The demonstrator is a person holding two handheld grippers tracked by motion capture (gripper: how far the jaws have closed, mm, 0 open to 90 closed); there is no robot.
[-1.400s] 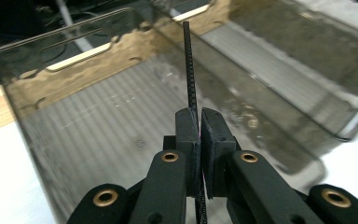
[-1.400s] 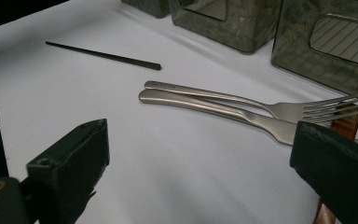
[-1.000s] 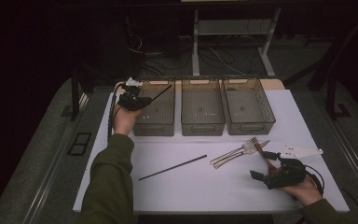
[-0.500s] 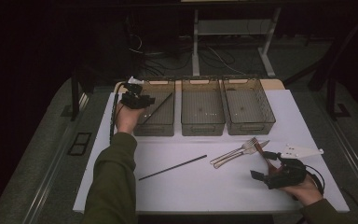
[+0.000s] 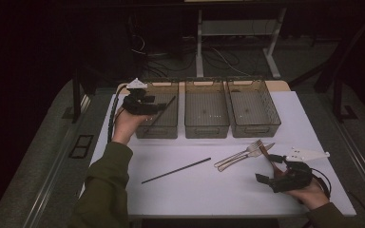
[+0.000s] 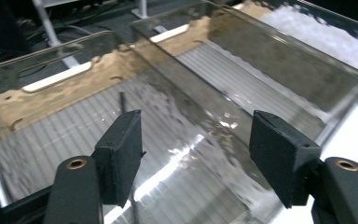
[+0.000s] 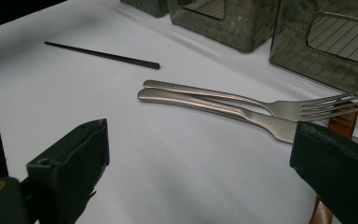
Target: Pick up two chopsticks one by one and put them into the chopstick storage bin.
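Jaws released on my left gripper (image 6: 193,156) above the left bin (image 5: 145,129), one chopstick (image 5: 163,110) inside; right gripper (image 7: 200,172) spread before fork (image 7: 261,100), table chopstick (image 5: 176,170) remaining.

Your high view is dim, black toward its edges; only the white table (image 5: 228,190) catches light. Glare streaks the clear bin (image 6: 177,158) mid-frame, and your near jaws look soft.

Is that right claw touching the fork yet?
Apart. In the right gripper view, bare white table lies between the open right gripper and the fork.
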